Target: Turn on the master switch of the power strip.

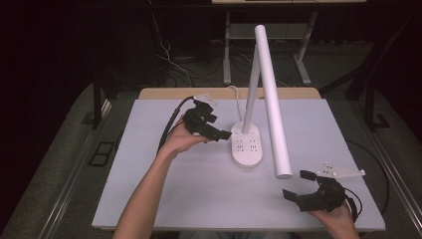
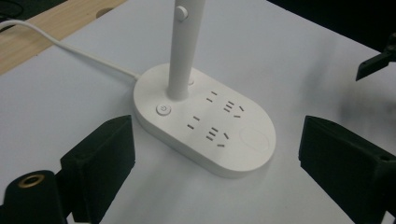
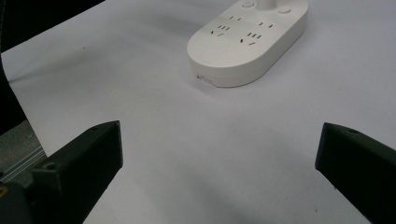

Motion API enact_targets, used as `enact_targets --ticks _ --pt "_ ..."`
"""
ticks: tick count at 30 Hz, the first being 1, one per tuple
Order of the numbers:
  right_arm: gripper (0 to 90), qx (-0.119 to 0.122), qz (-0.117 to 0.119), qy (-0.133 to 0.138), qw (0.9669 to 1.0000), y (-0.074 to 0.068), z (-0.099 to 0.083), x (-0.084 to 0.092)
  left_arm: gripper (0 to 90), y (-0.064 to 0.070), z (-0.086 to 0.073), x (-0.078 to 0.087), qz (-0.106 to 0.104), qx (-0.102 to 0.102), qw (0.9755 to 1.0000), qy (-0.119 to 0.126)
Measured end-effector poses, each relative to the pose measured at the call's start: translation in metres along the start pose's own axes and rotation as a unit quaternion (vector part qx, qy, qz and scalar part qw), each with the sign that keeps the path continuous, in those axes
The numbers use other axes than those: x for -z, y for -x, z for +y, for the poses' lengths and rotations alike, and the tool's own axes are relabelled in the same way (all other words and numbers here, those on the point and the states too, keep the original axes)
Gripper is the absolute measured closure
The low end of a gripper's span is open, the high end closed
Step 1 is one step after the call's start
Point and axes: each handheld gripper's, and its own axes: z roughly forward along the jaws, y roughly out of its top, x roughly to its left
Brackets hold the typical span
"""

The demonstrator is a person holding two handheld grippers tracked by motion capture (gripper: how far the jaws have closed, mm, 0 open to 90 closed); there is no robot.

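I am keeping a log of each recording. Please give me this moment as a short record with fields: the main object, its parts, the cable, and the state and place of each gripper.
main object: white desk lamp, standing near the middle of the white table
base: oval lamp base with two socket groups and a power button
lamp head: long white tube, sloping down toward the person's right
cable: white cord leaving the base toward the far table edge
left gripper: open, held beside the base, not touching it
right gripper: open, at the near right of the table, holding nothing
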Motion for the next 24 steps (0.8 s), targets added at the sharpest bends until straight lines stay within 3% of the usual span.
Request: enact_targets --ticks 9,10,11,19,24 --pt "0.2 0.002 0.0 -0.002 1.0 0.002 -0.001 0.001 12.9 -0.009 0.003 -0.015 0.005 0.011 0.9999 -0.002" --pt "0.2 0.0 0.0 -0.003 1.0 0.002 -0.001 0.001 13.4 -0.01 0.003 -0.019 0.008 0.022 0.9997 0.007" --pt "0.2 -0.001 0.0 -0.001 1.0 0.002 -0.001 0.001 13.8 -0.013 0.004 -0.019 0.008 0.015 0.9999 0.001" --pt "0.2 0.003 0.002 -0.005 1.0 0.002 -0.001 0.0 18.4 -0.024 0.002 -0.028 0.002 0.041 0.9989 0.024" --pt "0.2 0.002 0.002 -0.007 1.0 0.002 -0.001 -0.001 22.0 -0.034 -0.001 -0.034 -0.003 0.071 0.9967 0.04"
